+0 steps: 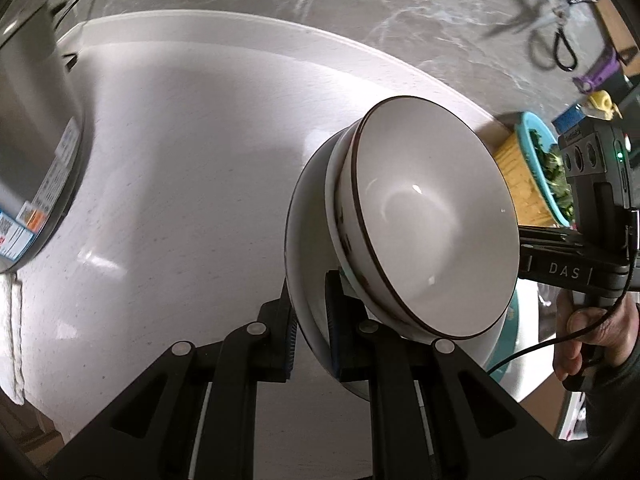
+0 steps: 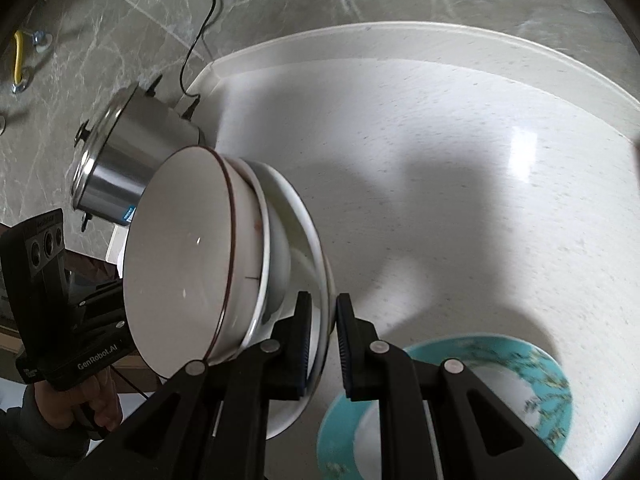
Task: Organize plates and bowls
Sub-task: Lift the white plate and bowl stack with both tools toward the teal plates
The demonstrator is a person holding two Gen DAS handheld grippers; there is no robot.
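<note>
A stack of white bowls with dark rims sits on a white plate; the top bowl (image 1: 432,220) (image 2: 180,256) faces the cameras. The plate (image 1: 308,280) (image 2: 316,276) is held in the air over the white counter (image 1: 180,200) (image 2: 460,200), tilted on edge. My left gripper (image 1: 310,320) is shut on the plate's rim. My right gripper (image 2: 324,340) is shut on the plate's opposite rim. A teal-rimmed plate (image 2: 500,364) lies flat on the counter below the right gripper; a sliver of it shows in the left wrist view (image 1: 516,316).
A steel pot (image 2: 132,168) (image 1: 36,168) with a cord stands at the counter's corner by the grey marbled wall (image 1: 360,0). A teal dish of greens (image 1: 548,168) sits on a wooden board (image 1: 520,176) at the counter's other end.
</note>
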